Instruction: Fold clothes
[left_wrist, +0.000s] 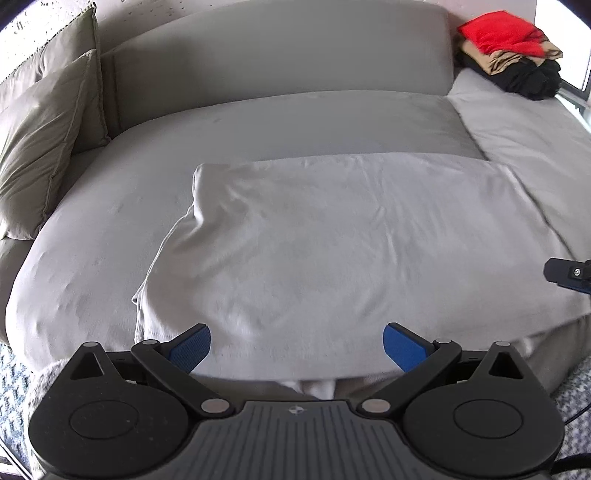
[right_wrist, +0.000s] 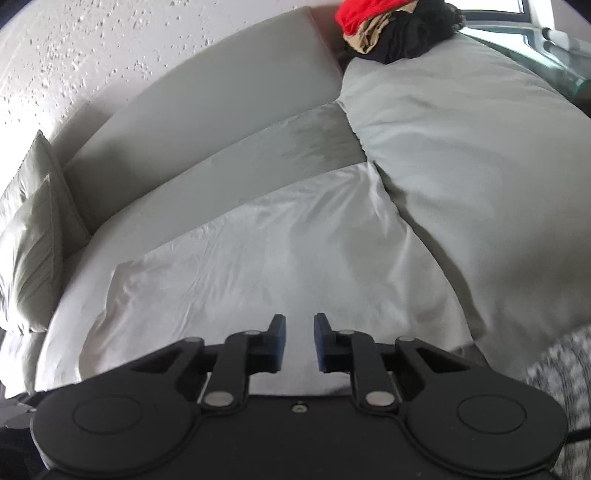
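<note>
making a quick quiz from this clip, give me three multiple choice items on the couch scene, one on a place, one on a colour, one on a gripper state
1. Where is the pile of clothes?
A. on the far right corner of the sofa
B. on the floor
C. on the cushions at the left

2. What colour is the top garment of that pile?
A. blue
B. red
C. white

3. How does the left gripper stand?
A. shut on the white cloth
B. shut on a cushion
C. wide open, holding nothing

Answers: 1 A, the pile sits at the back right by the window. 2 B, bright red lies over tan and black. 3 C, its blue pads stand far apart above the white cloth.
</note>
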